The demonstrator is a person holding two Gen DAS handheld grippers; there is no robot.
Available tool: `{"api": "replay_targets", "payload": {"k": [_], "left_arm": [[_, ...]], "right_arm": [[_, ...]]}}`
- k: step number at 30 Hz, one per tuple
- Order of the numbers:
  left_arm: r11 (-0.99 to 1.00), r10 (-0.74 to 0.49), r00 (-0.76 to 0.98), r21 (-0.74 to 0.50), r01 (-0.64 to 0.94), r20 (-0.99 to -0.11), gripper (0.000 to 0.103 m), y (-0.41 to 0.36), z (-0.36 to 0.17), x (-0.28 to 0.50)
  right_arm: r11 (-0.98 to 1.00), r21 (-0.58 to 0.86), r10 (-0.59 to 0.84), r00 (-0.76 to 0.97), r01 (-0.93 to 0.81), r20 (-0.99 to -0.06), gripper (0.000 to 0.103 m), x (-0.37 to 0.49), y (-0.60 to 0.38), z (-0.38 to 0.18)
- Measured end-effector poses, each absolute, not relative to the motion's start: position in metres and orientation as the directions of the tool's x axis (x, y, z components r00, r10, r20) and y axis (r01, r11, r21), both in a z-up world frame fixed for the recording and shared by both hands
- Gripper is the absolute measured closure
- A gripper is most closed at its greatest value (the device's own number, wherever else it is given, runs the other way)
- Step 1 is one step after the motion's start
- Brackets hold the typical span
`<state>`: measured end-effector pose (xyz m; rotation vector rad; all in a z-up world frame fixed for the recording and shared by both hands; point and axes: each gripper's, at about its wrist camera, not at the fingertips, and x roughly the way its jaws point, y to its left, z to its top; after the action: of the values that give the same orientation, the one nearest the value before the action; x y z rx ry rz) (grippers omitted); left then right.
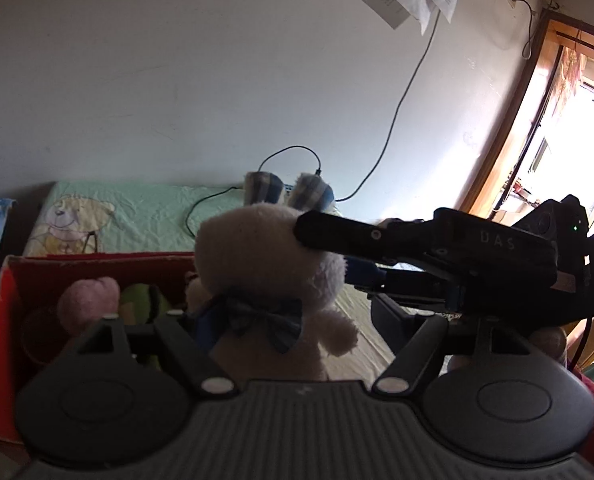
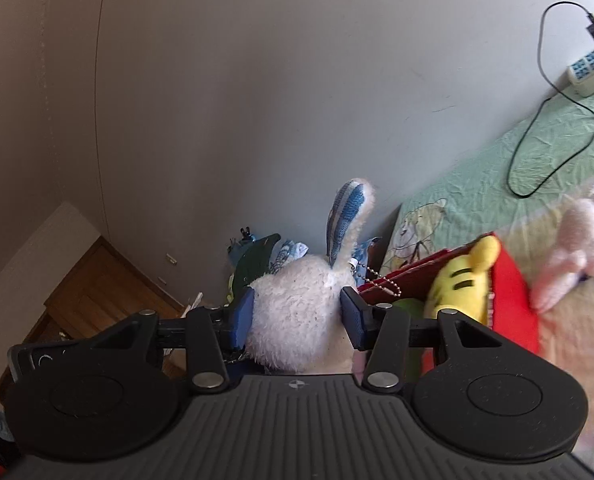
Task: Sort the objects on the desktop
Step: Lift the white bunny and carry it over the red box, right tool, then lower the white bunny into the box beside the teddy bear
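While right hand-held gripper (image 2: 297,314) squeezes fluffy white rabbit plush (image 2: 297,316), left grip state unclear.

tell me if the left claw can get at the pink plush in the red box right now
Probably not directly: the white bunny, held by the right claw, sits between the left claw fingers, beside the pink plush.

White plush rabbit (image 1: 265,276): fuzzy, blue-striped ears, blue plaid bow at neck, ball chain by one ear. Held upright off the surface, head pinched between blue pads (image 2: 244,312) of the right gripper (image 2: 297,312).

Red box (image 1: 1,340): open top, holds a pink plush (image 1: 91,300), a yellow striped plush (image 2: 463,280) and something green.

Second small white plush (image 2: 577,248) lies on the bed just beside the box.
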<state>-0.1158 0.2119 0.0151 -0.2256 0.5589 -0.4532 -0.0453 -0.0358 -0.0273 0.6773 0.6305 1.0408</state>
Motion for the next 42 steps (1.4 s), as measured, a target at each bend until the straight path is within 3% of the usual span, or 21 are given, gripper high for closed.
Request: {"api": "replay_targets", "payload": {"k": [5, 12, 18, 28, 42], "left_arm": [[0.903, -0.418, 0.762, -0.322, 0.285, -0.494, 0.026, 0.26, -0.001, -0.124], [0.931, -0.331, 0.75, -0.33, 0.159, -0.573, 0.026, 0.311, -0.038, -0.109], [0.922, -0.328, 0.714, -0.373, 0.101, -0.618, 0.026, 0.337, -0.06, -0.097], [0.94, -0.318, 0.695, -0.31, 0.142, -0.645, 0.029, 0.333, -0.061, -0.099], [0.947, -0.31, 0.695, -0.274, 0.167, -0.649, 0.029, 0.332, -0.056, -0.107]], "right_arm": [[0.331, 0.728, 0.935, 0.31, -0.6, -0.171, 0.056, -0.037, 0.022, -0.035], [0.372, 0.716, 0.928, 0.248, -0.59, -0.277, 0.057, -0.029, 0.087, -0.064], [0.44, 0.661, 0.897, 0.258, -0.609, -0.359, 0.057, -0.038, 0.115, -0.072], [0.537, 0.583, 0.835, 0.285, -0.61, -0.47, 0.06, -0.036, 0.141, -0.082], [0.584, 0.535, 0.797, 0.308, -0.61, -0.519, 0.059, -0.04, 0.152, -0.086]]}}
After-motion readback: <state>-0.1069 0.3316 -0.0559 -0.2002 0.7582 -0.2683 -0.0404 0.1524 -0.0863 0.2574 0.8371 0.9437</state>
